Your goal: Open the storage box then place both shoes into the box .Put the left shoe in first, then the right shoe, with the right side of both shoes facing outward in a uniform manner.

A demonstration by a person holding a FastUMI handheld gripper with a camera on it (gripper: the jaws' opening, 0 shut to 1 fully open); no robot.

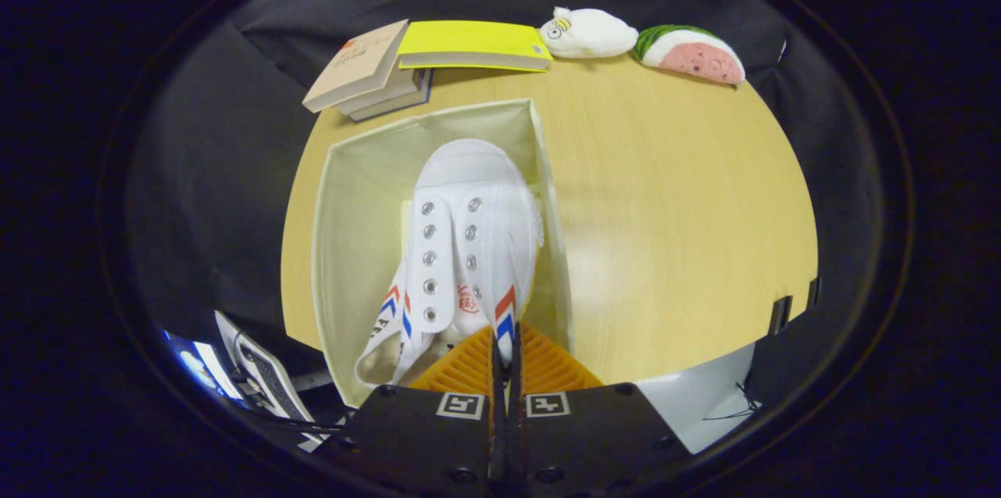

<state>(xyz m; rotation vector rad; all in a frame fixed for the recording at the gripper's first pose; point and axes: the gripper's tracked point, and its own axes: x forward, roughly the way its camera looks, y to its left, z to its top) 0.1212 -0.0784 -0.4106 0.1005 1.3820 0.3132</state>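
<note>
Gripping shoe point(468, 240), toe pointing away, fingers point(539, 367) pinched.

A pale wooden tabletop point(665, 193) carries an open cream fabric box point(352, 209) at centre left of the frame. Along its far edge lie stacked books point(367, 68), a yellow book point(469, 41), a white plush toy point(590, 33) and a watermelon-slice plush point(692, 52).
</note>
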